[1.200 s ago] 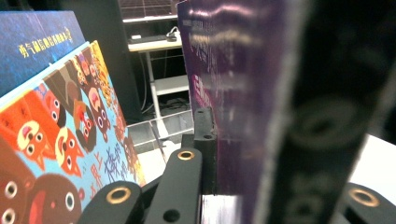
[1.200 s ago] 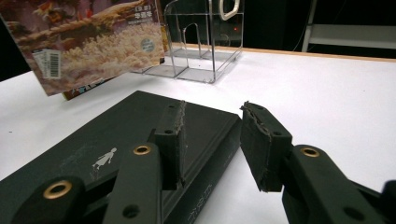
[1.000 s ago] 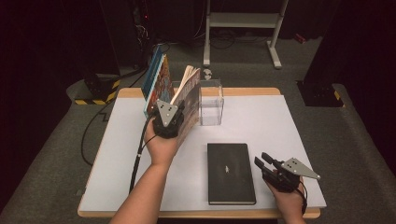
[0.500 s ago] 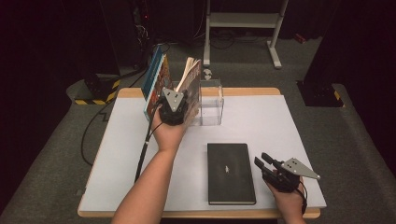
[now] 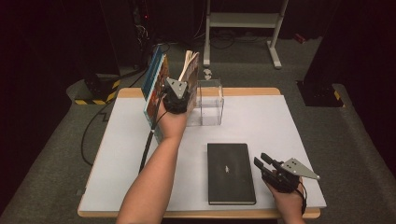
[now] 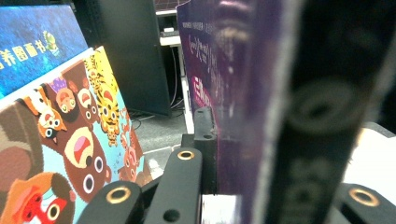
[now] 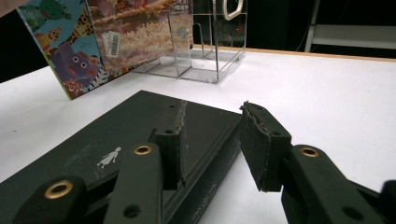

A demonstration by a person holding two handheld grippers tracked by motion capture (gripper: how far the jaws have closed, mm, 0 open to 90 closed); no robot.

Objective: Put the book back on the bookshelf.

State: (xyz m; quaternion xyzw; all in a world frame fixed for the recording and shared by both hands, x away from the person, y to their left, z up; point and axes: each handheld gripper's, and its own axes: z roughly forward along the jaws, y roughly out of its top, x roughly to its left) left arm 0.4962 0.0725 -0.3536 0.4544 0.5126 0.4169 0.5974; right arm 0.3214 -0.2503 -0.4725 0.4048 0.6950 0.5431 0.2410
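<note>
left tool (image 5: 179, 79) pinches an upright purple-covered book (image 6: 243, 93), held between the picture books (image 5: 155, 88) on its left and the clear rack (image 5: 210, 100) on its right; not yet slotted. right tool (image 7: 210, 144) spread, straddling the edge of the black book (image 5: 230, 171) flat on the tabletop (image 5: 280, 126); that one remains.

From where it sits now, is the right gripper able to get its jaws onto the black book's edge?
Probably yes. The right gripper sits open beside the black book, which lies flat on the table, one jaw already above its cover. Nothing stands between them; the left gripper is busy at the upright books.
</note>
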